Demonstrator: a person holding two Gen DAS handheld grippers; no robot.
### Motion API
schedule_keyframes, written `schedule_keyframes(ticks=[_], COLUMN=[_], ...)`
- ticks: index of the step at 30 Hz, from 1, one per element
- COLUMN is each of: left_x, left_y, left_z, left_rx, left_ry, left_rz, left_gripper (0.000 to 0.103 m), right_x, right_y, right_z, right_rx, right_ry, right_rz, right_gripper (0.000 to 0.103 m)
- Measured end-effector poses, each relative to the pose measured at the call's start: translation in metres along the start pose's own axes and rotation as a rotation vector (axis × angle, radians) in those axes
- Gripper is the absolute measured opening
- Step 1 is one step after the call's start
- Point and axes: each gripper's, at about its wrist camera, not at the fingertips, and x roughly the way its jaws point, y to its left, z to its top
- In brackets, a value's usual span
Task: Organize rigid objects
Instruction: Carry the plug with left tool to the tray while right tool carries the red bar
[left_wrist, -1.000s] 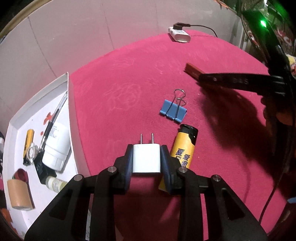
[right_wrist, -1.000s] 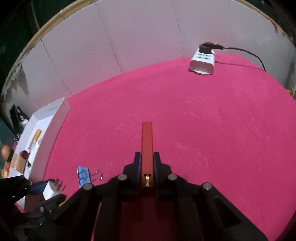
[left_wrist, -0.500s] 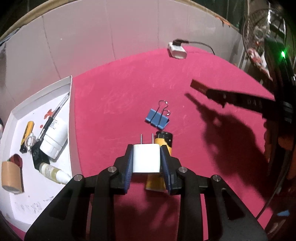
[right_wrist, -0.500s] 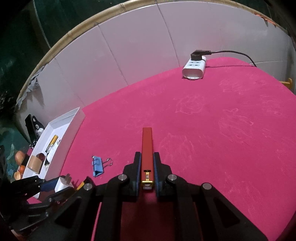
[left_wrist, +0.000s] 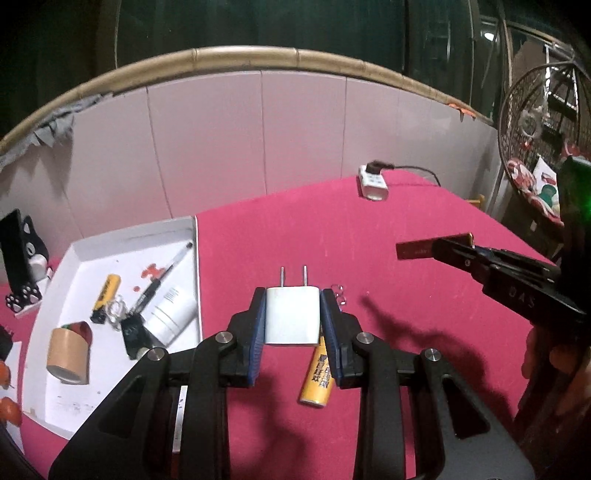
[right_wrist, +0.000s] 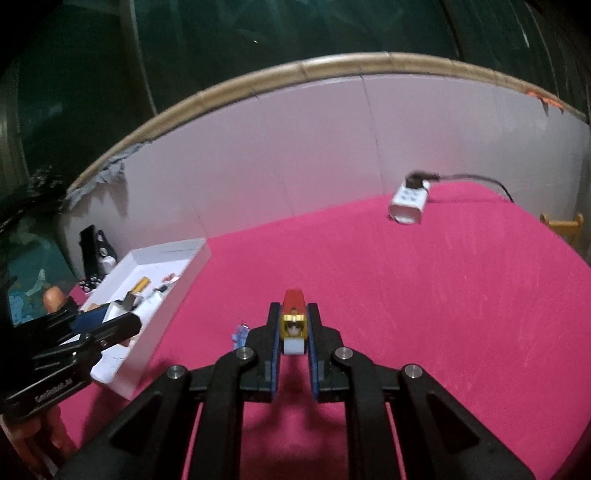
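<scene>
Between the left gripper's (left_wrist: 292, 317) fingers we find the white charger plug (left_wrist: 292, 318), clamped on its flat sides, prongs toward 12 o'clock, above the red table (left_wrist: 388, 229). We judge it light, stiff and smooth-shelled; the broad flanks suit gripping. The white tray (left_wrist: 122, 236) lies at 10 o'clock. The right gripper (right_wrist: 293, 334) pinches a slim red stick (right_wrist: 293, 300), rigid, narrow, likely to pivot.

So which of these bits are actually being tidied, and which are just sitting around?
Part of the job:
- white charger, held in the left gripper
- red stick, held in the right gripper
- yellow lighter and blue clip on the cloth
- white tray

Just lying about:
- power strip
- fan
- cat stand
</scene>
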Motion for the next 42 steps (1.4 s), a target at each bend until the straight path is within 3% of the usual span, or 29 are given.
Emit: schedule_keyframes(ticks=[13, 42], left_x=[-0.030, -0.067], left_y=[0.006, 0.026], left_z=[0.001, -0.003], left_rx=[-0.011, -0.065], left_ry=[-0.078, -0.144], left_rz=[0.038, 0.070], left_gripper=[0.028, 0.028], right_x=[-0.034, -0.056], right_y=[0.032, 0.073], right_z=[0.015, 0.021], right_rx=[-0.086, -0.181], right_ry=[-0.093, -0.122], right_rz=[0.061, 0.131], right_gripper=[0.010, 0.010])
